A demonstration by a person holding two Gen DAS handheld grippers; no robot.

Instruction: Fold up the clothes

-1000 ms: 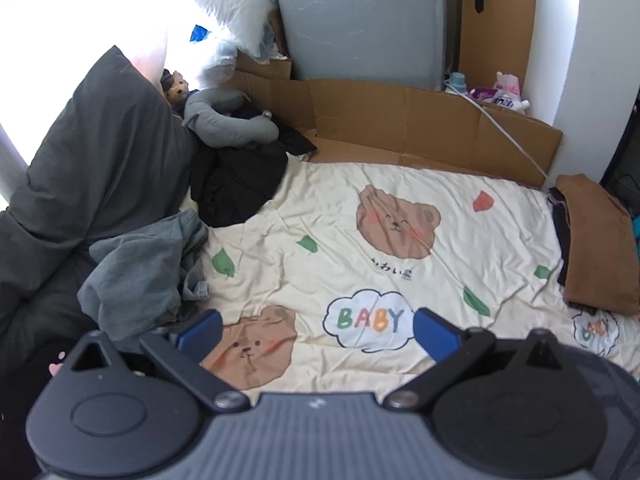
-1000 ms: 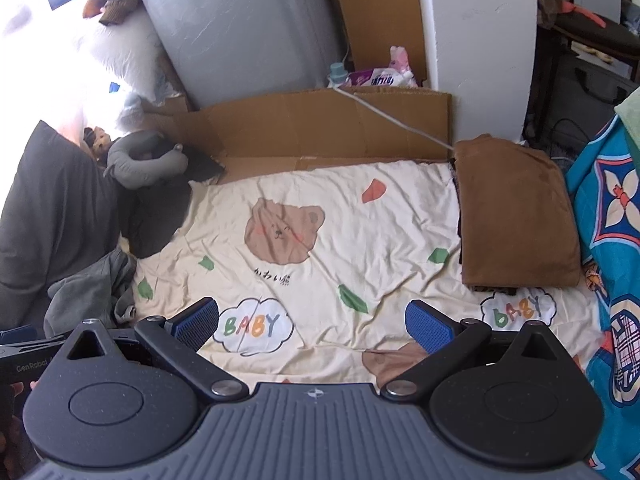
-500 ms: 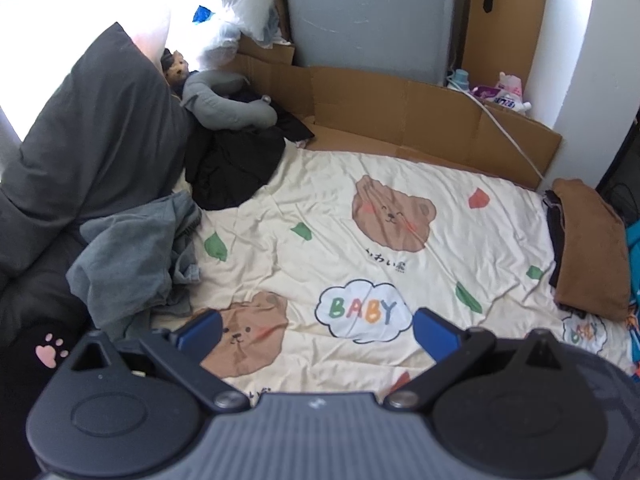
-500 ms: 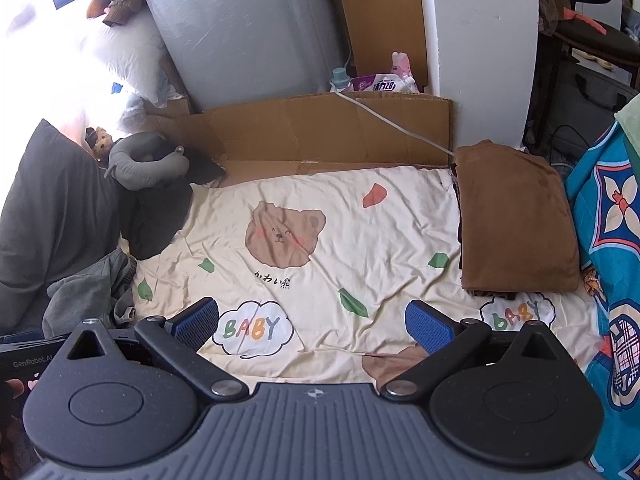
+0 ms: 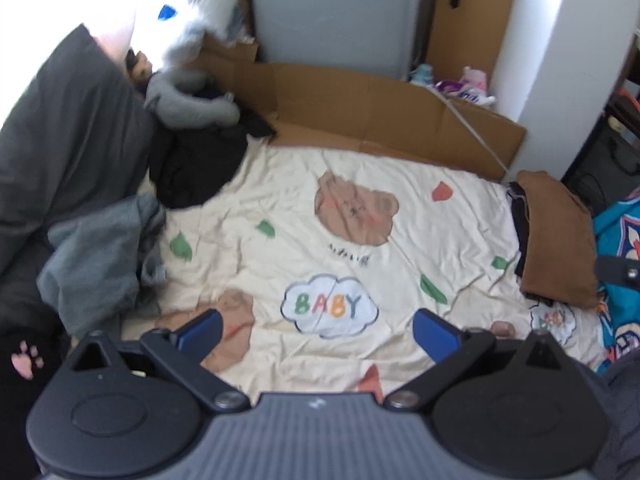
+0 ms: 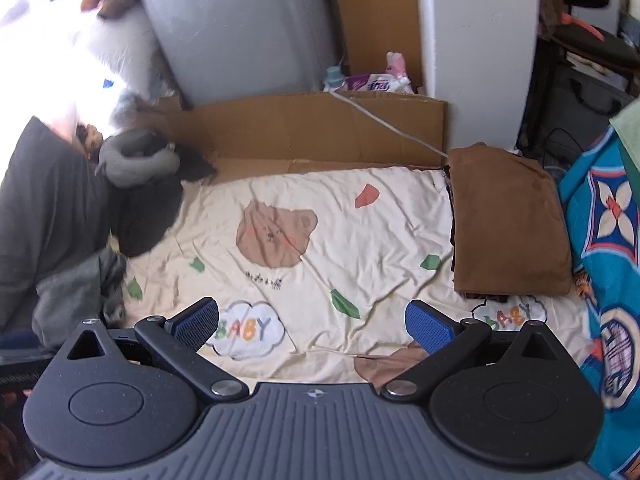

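Note:
A crumpled grey garment [image 5: 100, 256] [image 6: 76, 292] lies heaped at the left edge of a cream bear-print sheet [image 5: 340, 248] [image 6: 320, 240]. Beyond it sprawls a black garment [image 5: 200, 168] [image 6: 148, 216]. On the sheet's right edge rests a folded brown garment [image 5: 556, 236] [image 6: 508, 220] on top of darker folded pieces. My left gripper [image 5: 316, 330] hovers open above the sheet's near part, nothing between its blue pads. My right gripper [image 6: 312, 322] is likewise open and empty, further to the right, with the brown stack ahead on its right.
A dark grey pillow [image 5: 60, 148] and a grey neck pillow [image 5: 188, 100] sit at the left. Cardboard [image 5: 380, 108] lines the far edge, with a white cable [image 6: 384, 120] across it. A blue patterned cloth [image 6: 608, 240] borders the right side.
Both grippers have drawn back and up from the bed, so more of the sheet shows. The left view has swung right, bringing the blue cloth in. The jaws stayed open.

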